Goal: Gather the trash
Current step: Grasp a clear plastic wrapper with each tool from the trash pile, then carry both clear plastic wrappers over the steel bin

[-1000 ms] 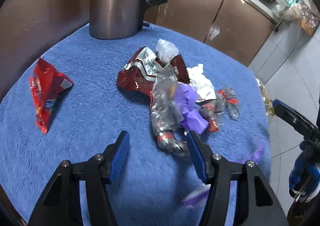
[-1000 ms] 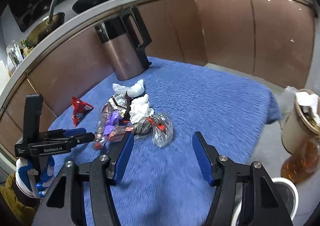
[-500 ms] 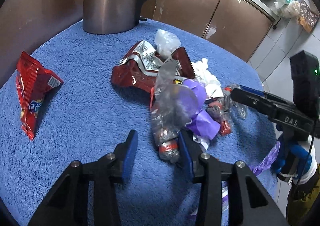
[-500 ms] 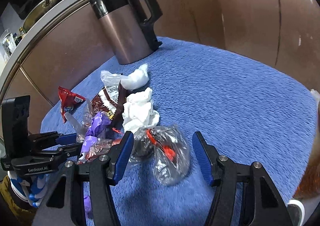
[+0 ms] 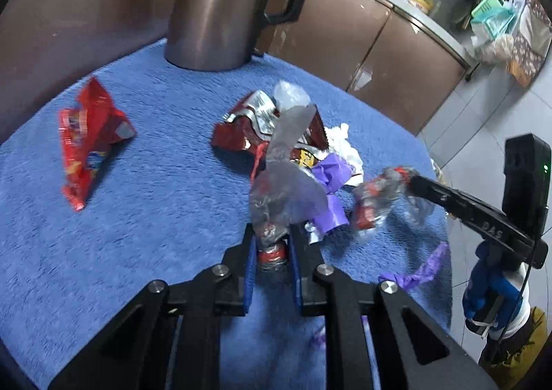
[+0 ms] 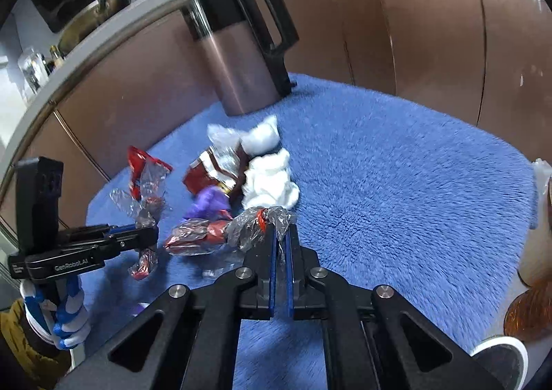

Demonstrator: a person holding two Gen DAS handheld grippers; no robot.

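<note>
Brown kitchen cabinets (image 6: 431, 45) ring a table under a blue fleece cloth (image 6: 396, 183), where a metal jug (image 5: 214, 17) stands at the back. Crumpled wrappers, white tissue (image 6: 270, 179) and purple scraps (image 5: 331, 176) lie heaped mid-cloth; a red snack packet (image 5: 89, 138) lies apart, long axis running toward the camera. The left gripper (image 5: 272, 252) is closing on a clear crinkled wrapper (image 5: 286, 190) that stands up from its pads. The right gripper (image 6: 282, 245) is clamped tight on a clear bag with red twist (image 6: 258, 224), trailing sideways
</note>
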